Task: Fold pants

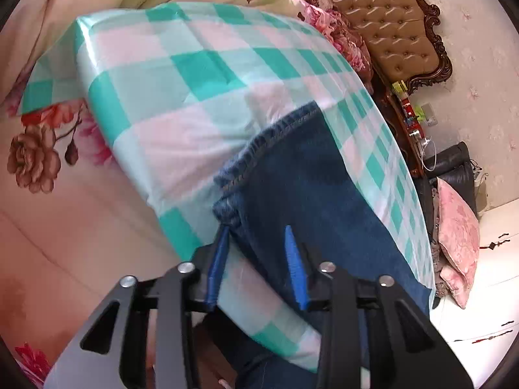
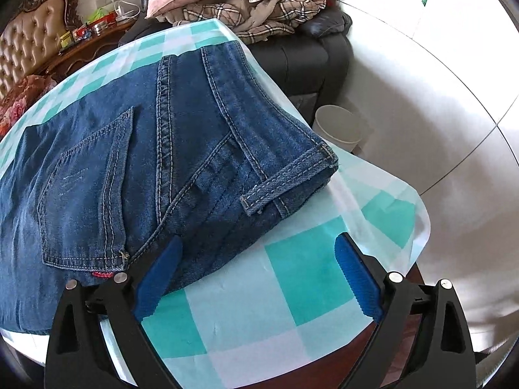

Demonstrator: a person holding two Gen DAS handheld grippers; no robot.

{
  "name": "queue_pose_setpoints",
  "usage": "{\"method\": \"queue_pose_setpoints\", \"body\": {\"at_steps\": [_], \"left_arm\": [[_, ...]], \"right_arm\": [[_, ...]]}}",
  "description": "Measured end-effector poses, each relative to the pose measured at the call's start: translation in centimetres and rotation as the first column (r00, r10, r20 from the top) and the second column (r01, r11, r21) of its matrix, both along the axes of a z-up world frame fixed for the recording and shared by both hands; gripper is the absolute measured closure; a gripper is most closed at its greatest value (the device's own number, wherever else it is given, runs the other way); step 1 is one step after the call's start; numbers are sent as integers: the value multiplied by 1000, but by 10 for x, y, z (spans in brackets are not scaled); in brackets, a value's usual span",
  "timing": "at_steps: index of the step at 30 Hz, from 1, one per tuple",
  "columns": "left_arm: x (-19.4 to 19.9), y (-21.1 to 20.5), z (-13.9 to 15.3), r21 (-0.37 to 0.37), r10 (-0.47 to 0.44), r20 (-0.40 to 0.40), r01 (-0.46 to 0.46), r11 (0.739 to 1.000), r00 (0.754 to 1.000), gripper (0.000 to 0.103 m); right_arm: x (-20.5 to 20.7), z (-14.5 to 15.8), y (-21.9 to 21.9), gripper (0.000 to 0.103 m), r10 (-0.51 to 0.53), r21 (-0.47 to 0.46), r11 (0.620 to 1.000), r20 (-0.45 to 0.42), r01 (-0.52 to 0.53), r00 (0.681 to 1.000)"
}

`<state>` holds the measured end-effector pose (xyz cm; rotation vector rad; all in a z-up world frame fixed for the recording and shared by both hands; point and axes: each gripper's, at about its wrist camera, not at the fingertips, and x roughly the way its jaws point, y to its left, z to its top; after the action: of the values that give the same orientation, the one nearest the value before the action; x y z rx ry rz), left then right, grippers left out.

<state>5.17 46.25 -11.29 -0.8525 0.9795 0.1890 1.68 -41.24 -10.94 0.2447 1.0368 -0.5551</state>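
The jeans (image 2: 136, 162) lie flat on the checked tablecloth (image 2: 308, 269), their long axis along the table: the waistband end shows only in the right wrist view, the hemmed leg end (image 1: 259, 149) only in the left. The left gripper (image 1: 256, 236) stands partly open, one blue finger touching the hem's edge (no grip on it). The right gripper (image 2: 256, 246) spreads wide, its left finger (image 2: 162, 269) resting on denim below the back pocket.

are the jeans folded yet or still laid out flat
Partly folded. The jeans lie doubled lengthwise on the checked cloth, one back pocket up; whether the legs are folded over, cannot tell.
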Motion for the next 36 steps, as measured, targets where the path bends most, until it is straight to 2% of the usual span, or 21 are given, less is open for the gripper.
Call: {"method": "queue_pose_setpoints", "body": {"at_steps": [1,8,11,12,13,15,16,18,20,21,24,25,26,27,29,31,33,34,35,36], "left_arm": [[4,1,0,26,0,-15,1,1000,1000,94],[36,9,2,80,-34,-9,34,996,999,94],[37,6,10,110,-9,-20,11,994,1000,84],[33,3,18,156,8,-11,-6,988,1000,77],[29,-6,33,247,17,17,-21,969,1000,71],[29,-35,56,371,-28,63,3,929,998,67],[30,-50,63,398,-64,85,25,917,994,59],[37,-96,73,465,-185,121,109,879,975,51],[45,-163,76,568,-344,115,223,793,932,50],[49,-189,75,594,-396,102,263,760,913,49],[55,-267,61,612,-545,61,400,682,836,49],[58,-295,53,628,-579,28,436,644,815,49],[62,-309,47,636,-596,7,457,623,803,49],[66,-321,41,636,-618,-8,481,604,786,49],[78,-338,30,630,-648,-35,520,577,761,50],[93,-341,20,628,-654,-65,540,560,754,50],[110,-337,10,616,-646,-89,551,563,758,50],[119,-331,5,610,-631,-106,551,569,768,48],[126,-323,5,597,-626,-91,545,588,775,48],[126,-313,4,591,-618,-91,542,597,781,48]], "right_arm": [[-1,0,0,13,-3,0,1000,1,3,1000],[-13,0,21,13,0,-16,1000,-5,0,1000],[-18,9,31,13,-7,-91,996,-5,7,1000],[-20,16,37,13,1,-140,990,10,0,1000],[-22,23,42,13,9,-172,985,30,-3,1000],[-21,33,49,13,30,-199,980,73,-15,997],[-19,38,53,13,41,-214,977,95,-19,995],[-13,43,62,13,63,-240,970,133,-29,989],[-4,39,68,13,74,-245,969,124,-42,990],[0,35,70,13,78,-239,970,114,-49,990],[8,20,70,13,77,-217,974,79,-58,994],[10,15,69,13,74,-213,975,63,-59,995],[11,8,66,13,65,-199,978,41,-56,997],[8,7,61,13,65,-185,981,56,-54,996],[6,5,60,12,70,-175,983,66,-58,995],[6,5,62,12,73,-184,981,63,-60,995],[5,4,62,12,68,-181,982,66,-55,996],[5,4,61,12,67,-176,983,67,-54,996],[6,4,61,12,65,-173,983,68,-53,996],[6,4,61,12,65,-172,984,66,-53,996]]}}
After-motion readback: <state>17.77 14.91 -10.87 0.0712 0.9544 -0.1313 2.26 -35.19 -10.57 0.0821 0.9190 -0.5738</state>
